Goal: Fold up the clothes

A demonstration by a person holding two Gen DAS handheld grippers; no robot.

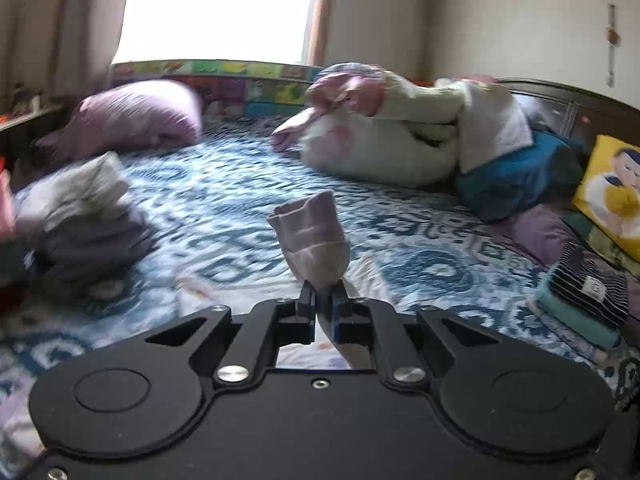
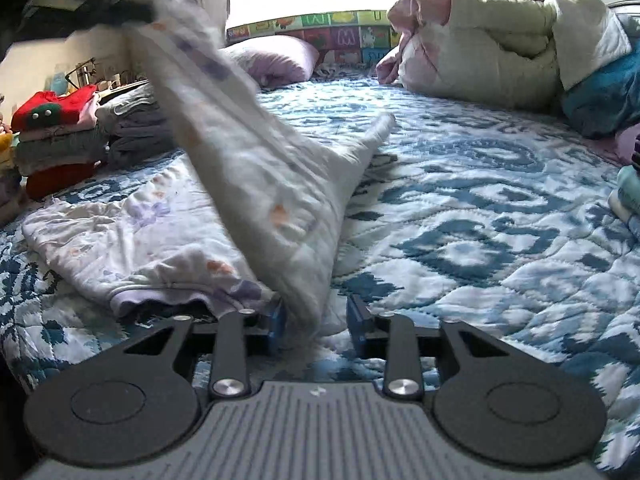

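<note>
Your white garment (image 2: pixel 168 236) is soft, thin cotton with faint purple and orange prints. Part of it lies crumpled on the quilted blue-and-white bedspread (image 2: pixel 480 208), and one sleeve (image 2: pixel 240 152) stretches up taut toward the upper left. Your left gripper (image 1: pixel 323 300) is clamped tight on a lilac ribbed cuff (image 1: pixel 310 232), which stands up in a bunched cone above the fingers. Your right gripper (image 2: pixel 316 320) is spread wide, and the lower end of the sleeve drapes between its blue pads (image 2: pixel 276 320) without being pinched.
</note>
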